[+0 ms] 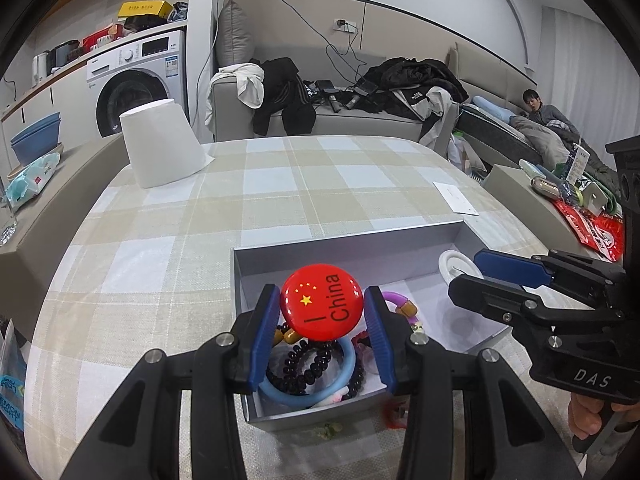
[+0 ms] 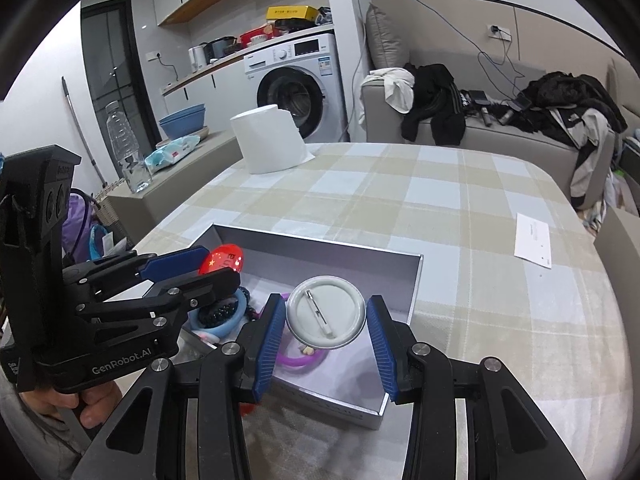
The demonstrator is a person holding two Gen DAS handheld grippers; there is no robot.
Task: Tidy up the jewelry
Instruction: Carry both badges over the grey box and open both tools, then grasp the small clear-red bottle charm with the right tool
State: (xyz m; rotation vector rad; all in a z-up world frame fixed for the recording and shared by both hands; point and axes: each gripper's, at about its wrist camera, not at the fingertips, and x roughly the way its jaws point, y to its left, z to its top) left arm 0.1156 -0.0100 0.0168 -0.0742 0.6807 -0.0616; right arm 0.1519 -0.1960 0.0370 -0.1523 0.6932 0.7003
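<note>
Presently we log two badges, both held over the grey box (image 1: 348,236) on the checked cloth (image 1: 256,184). Our left gripper (image 1: 322,312) pinches the red badge (image 1: 322,306) by its rim, face up, above the beads (image 1: 304,364) and blue bangle (image 1: 304,398). Our right gripper (image 2: 326,318) clamps the white badge (image 2: 326,312), pin side up, above the purple bracelet (image 2: 300,358).

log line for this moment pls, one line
left gripper: shut on red badge | right gripper: shut on white badge, pin side up | both over grey box | bracelets in box
</note>
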